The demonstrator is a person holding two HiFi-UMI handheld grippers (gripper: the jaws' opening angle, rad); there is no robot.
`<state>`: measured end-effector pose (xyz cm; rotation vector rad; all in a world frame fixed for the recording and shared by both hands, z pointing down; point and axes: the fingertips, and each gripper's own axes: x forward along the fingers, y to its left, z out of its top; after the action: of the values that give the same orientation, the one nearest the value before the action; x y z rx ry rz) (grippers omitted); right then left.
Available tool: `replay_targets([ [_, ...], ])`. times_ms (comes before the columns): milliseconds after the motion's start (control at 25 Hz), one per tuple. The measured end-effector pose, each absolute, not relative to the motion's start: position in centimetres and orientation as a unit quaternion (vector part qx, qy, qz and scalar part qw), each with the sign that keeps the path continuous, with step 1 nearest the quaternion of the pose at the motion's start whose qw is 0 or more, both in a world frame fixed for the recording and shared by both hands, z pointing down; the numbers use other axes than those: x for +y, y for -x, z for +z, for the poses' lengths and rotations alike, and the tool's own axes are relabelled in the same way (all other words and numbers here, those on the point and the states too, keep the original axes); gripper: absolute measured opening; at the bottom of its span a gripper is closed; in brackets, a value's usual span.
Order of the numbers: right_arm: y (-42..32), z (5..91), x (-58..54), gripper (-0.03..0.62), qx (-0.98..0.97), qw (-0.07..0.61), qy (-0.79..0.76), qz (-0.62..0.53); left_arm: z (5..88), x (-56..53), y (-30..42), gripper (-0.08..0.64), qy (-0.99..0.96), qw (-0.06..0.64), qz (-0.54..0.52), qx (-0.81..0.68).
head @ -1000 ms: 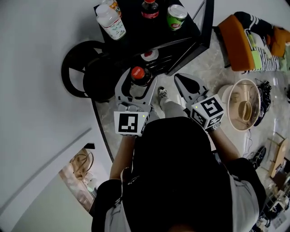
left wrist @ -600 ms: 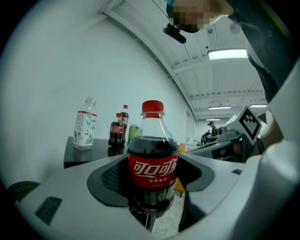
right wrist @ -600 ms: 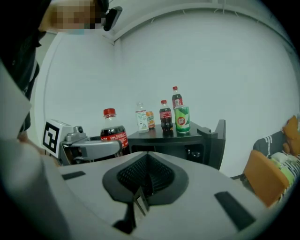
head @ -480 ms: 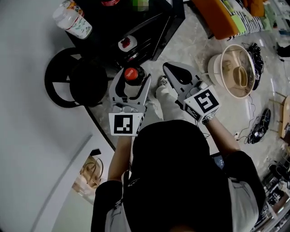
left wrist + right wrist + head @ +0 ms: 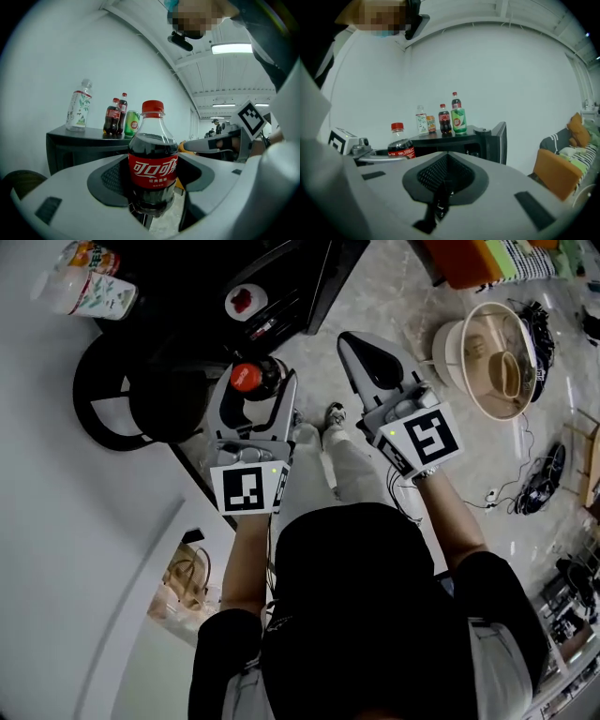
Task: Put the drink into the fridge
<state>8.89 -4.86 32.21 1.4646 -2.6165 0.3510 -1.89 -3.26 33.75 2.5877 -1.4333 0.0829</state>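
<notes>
A small cola bottle (image 5: 246, 377) with a red cap and red label stands upright between the jaws of my left gripper (image 5: 255, 395), which is shut on its body (image 5: 153, 164). My right gripper (image 5: 352, 343) is shut and empty beside it, to the right, jaws pressed together (image 5: 443, 187). The black mini fridge (image 5: 281, 292) stands ahead at the upper left with its door (image 5: 500, 140) swung open. On its top stand a clear bottle (image 5: 89, 292), a cola bottle (image 5: 444, 119) and a green can (image 5: 458, 119).
A round black stool (image 5: 131, 399) stands left of the fridge, against the white wall. A beige basin (image 5: 492, 357) and an orange cushion (image 5: 464, 259) lie to the right, with cables (image 5: 539, 484) on the tiled floor. The person's shoe (image 5: 333, 415) is below the grippers.
The head view has swung, so the fridge has slid toward the upper left. Both grippers sit a little higher in the picture. The left one still holds the bottle; the right stays shut.
</notes>
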Motion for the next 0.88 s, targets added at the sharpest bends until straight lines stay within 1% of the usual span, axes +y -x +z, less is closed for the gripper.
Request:
replay_targets([
  [320, -12.8, 40.1, -5.3, 0.014, -0.857, 0.076, -0.482, 0.163, 39.6, -5.5, -2.0, 0.316, -0.855, 0.108, 0.029, -0.506],
  [480, -12.5, 44.2, -4.6, 0.014, -0.856, 0.068, -0.481, 0.180, 42.7, -5.5, -1.9, 0.316, -0.851, 0.117, 0.027, -0.511],
  [880, -13.4, 52.9, -6.5, 0.014, -0.862, 0.088, -0.467, 0.174, 51.5, -8.3, -2.4, 0.316, -0.850, 0.109, 0.035, -0.514],
])
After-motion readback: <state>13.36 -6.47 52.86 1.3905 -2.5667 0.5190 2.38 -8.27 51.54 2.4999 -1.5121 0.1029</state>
